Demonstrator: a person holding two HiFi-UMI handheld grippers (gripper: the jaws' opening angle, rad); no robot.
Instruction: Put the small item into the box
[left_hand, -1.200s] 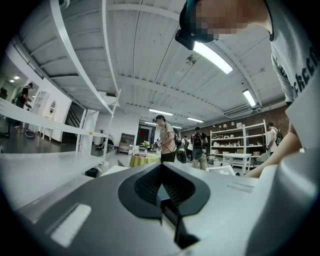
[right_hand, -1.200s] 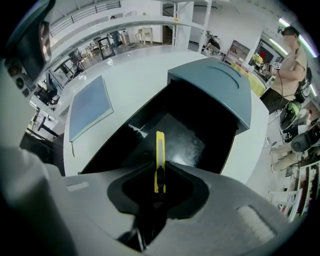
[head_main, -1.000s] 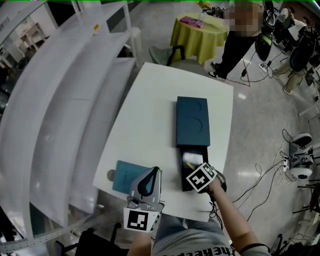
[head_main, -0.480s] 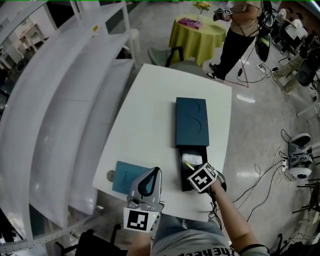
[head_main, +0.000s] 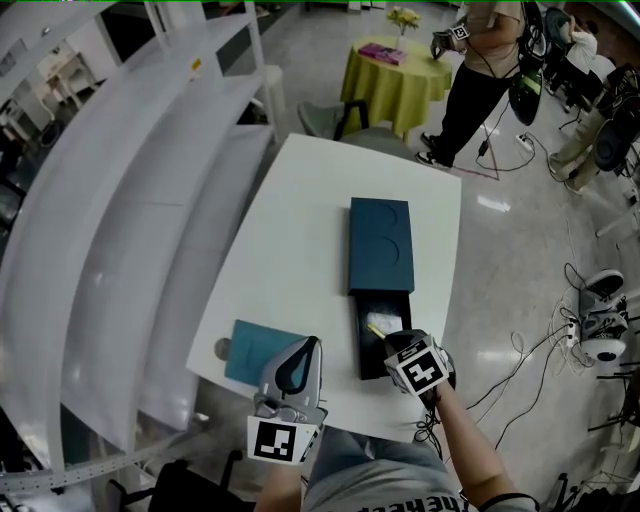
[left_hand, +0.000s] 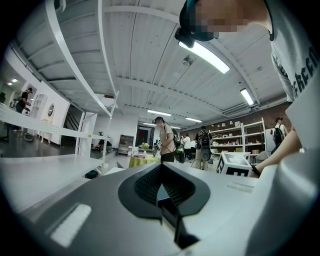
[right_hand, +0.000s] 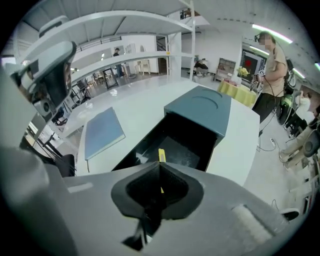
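A teal box (head_main: 381, 243) lies on the white table (head_main: 290, 230), its black drawer (head_main: 361, 345) pulled out toward me. A small yellow item (head_main: 378, 329) lies inside the drawer; the right gripper view shows it (right_hand: 161, 155) just beyond the jaw tips. My right gripper (head_main: 393, 343) (right_hand: 160, 165) hovers over the drawer's near end, jaws shut, apparently not holding the item. My left gripper (head_main: 312, 342) (left_hand: 160, 167) is held at the table's near edge, shut and empty, pointing away over the table.
A flat teal panel (head_main: 255, 352) (right_hand: 102, 131) lies at the near left corner beside a small grey disc (head_main: 221, 350). White curved shelving (head_main: 130, 200) runs along the left. A chair (head_main: 330, 112), a yellow-green table (head_main: 395, 70) and a standing person (head_main: 475, 60) are beyond; cables (head_main: 590, 310) lie at right.
My right gripper has drawn back toward me from the drawer. The yellow item has stayed in place. The left gripper has not moved.
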